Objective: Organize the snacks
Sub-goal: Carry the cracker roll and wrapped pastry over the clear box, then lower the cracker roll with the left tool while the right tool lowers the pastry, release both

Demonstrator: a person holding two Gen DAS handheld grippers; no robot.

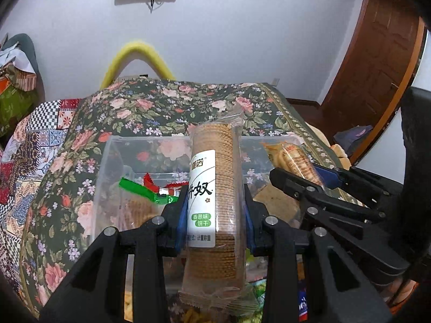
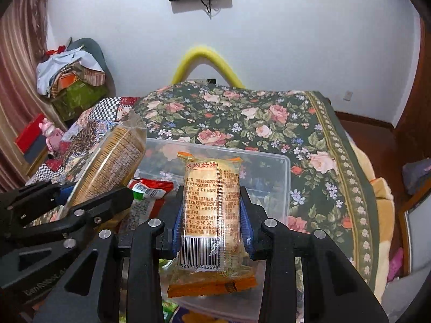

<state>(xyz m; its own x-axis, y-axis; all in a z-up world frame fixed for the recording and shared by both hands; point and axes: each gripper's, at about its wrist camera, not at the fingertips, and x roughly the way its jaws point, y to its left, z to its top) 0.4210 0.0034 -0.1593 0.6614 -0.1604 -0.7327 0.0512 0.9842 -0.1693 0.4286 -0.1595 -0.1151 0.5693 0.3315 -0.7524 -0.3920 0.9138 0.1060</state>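
Left wrist: your left gripper (image 1: 214, 210) fingers are clamping the cracker sleeve (image 1: 214, 188) mid-length for balance | right gripper (image 2: 212, 215) fingers are pinching the orange pack (image 2: 211, 215) | both hovering over clear bin (image 2: 280, 177) for dropping.

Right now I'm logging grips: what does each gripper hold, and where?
Left gripper clamps the brown cracker roll around its lower middle. Right gripper clamps the orange-ended rice cracker pack at mid-length.

You see a dark green blanket (image 2: 269, 123) with pink roses. Your left gripper (image 1: 215, 215) is black with blue pads, and its cracker pack (image 1: 215, 188) is tan with a white label. The rice pack (image 2: 212, 215) is yellow with orange ends. The box (image 2: 272, 172) is clear.
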